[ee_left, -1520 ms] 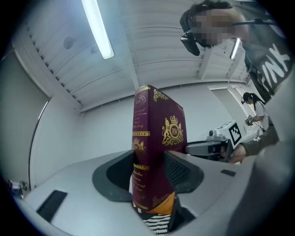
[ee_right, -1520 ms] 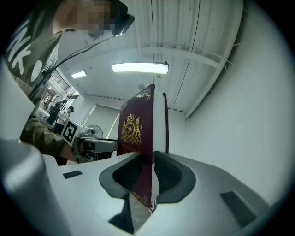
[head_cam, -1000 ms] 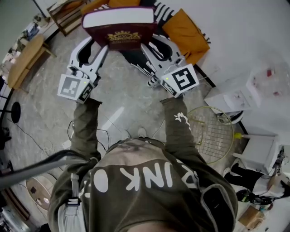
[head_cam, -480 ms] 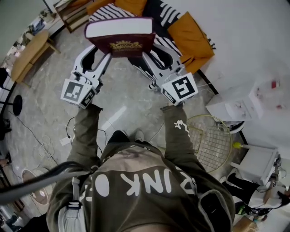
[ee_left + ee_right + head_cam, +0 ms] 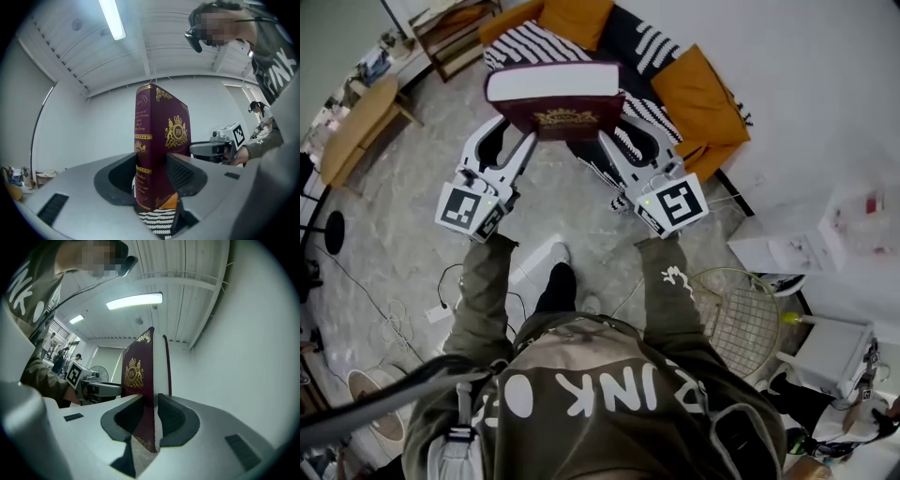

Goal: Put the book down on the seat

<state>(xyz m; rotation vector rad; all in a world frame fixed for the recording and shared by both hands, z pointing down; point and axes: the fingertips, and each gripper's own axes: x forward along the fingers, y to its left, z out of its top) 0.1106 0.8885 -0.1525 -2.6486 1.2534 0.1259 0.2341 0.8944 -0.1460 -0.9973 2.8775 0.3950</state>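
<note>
Pinching the thick dark red book [image 5: 553, 98] with gold print tight in both the white left gripper [image 5: 517, 128] and white right gripper [image 5: 616, 131], holding it up at top middle, over the stripy orange-cushioned seat [image 5: 698, 89], not yet putting it down.

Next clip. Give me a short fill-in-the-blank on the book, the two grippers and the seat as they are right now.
1. The left gripper and the right gripper ___ have their jaws shut on the book.
2. The seat has a black-and-white ___ pattern.
3. The cushion at its end is ___.

Missing words: both; striped; orange.
</note>
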